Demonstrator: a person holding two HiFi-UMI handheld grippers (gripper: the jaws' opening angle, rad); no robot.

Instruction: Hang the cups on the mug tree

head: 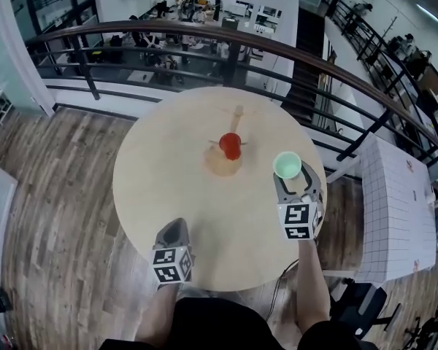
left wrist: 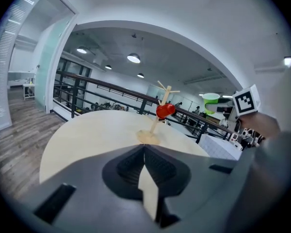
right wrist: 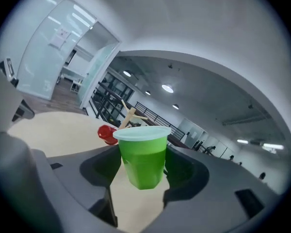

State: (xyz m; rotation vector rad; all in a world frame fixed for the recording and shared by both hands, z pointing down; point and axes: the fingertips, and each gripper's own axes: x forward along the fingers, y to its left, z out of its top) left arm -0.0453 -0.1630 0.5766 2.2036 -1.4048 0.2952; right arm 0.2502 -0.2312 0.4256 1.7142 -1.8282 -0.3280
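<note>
A wooden mug tree [head: 236, 119] stands in the middle of the round pale table [head: 160, 166], and a red cup [head: 231, 146] hangs on one of its pegs. My right gripper [head: 289, 179] is shut on a green cup [head: 287, 165], held upright above the table's right side, to the right of the tree. In the right gripper view the green cup [right wrist: 142, 157] sits between the jaws, with the red cup [right wrist: 105, 133] and the tree [right wrist: 129, 116] beyond it. My left gripper [head: 176, 230] hovers at the table's near edge, shut and holding nothing; its view shows the tree [left wrist: 162, 95] and red cup [left wrist: 165, 110] ahead.
A dark curved railing [head: 204, 31] runs behind the table, with a lower floor and people beyond it. A white gridded board [head: 394, 210] stands to the right. Wood plank floor [head: 51, 195] lies to the left.
</note>
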